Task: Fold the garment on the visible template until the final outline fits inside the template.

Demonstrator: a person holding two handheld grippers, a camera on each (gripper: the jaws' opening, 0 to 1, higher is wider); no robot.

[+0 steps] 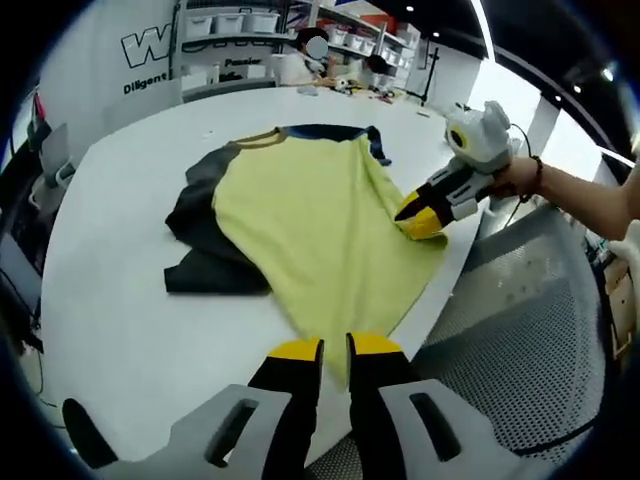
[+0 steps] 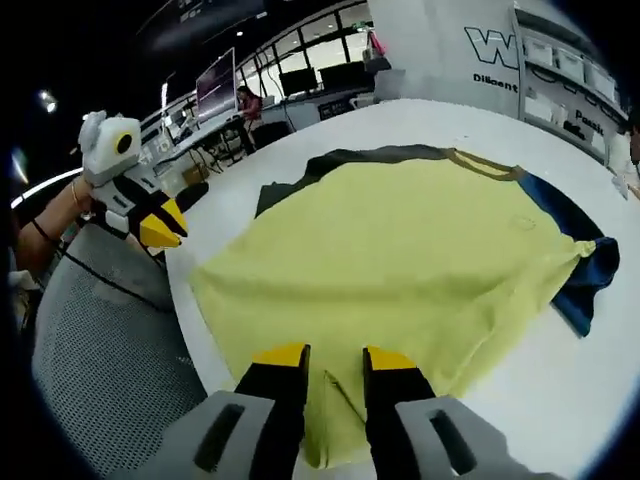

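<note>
A yellow shirt (image 1: 310, 215) with a dark grey sleeve (image 1: 200, 235) and a navy sleeve (image 1: 335, 132) lies spread on the white table (image 1: 130, 300). In the right gripper view the shirt (image 2: 400, 240) reaches down between my own jaws. My right gripper (image 2: 335, 362) is shut on its near hem, where the cloth creases between the fingertips. That right gripper (image 1: 418, 218) also pinches the shirt's right edge in the left gripper view. My left gripper (image 1: 335, 350) hovers just off the table edge near the shirt's bottom corner, jaws almost together with nothing in them. From the right gripper view the left gripper (image 2: 160, 225) is apart from the cloth.
A grey perforated surface (image 1: 520, 310) runs along the table's near edge (image 2: 100, 340). Shelves with white bins (image 1: 235, 25) and a white wall stand behind the table. Desks with monitors (image 2: 215, 90) and seated people are further off. A person's hand (image 1: 515, 175) holds the right gripper.
</note>
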